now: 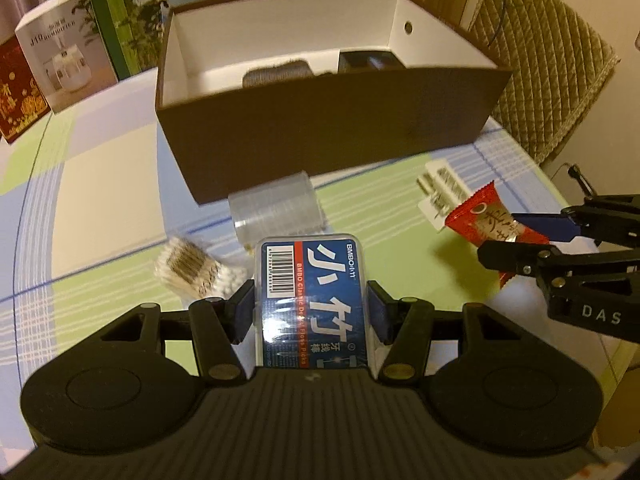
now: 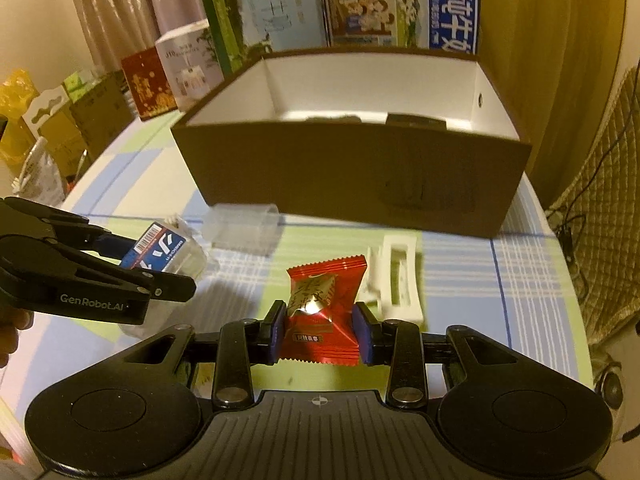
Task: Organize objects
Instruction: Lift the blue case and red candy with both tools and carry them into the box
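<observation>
My left gripper [image 1: 312, 312] is shut on a clear floss-pick box with a blue label [image 1: 310, 288], held above the table; the same box [image 2: 160, 252] shows at the left of the right wrist view. My right gripper [image 2: 320, 334] is shut on a red snack packet [image 2: 324, 312], also seen from the side [image 1: 486, 226]. Ahead stands an open brown box with white inside [image 1: 320, 136] [image 2: 352, 172], holding two dark items at its bottom. On the cloth lie a clear round container [image 1: 276, 208], a bundle of cotton swabs [image 1: 192, 270] and a white plastic clip [image 2: 396, 280].
Upright cartons and packages [image 2: 280, 12] line the table's far edge behind the brown box. A quilted chair back [image 1: 548, 64] stands at the right. Boxes and bags [image 2: 48, 128] crowd the far left beyond the table. A person's hand [image 2: 10, 332] holds the left gripper.
</observation>
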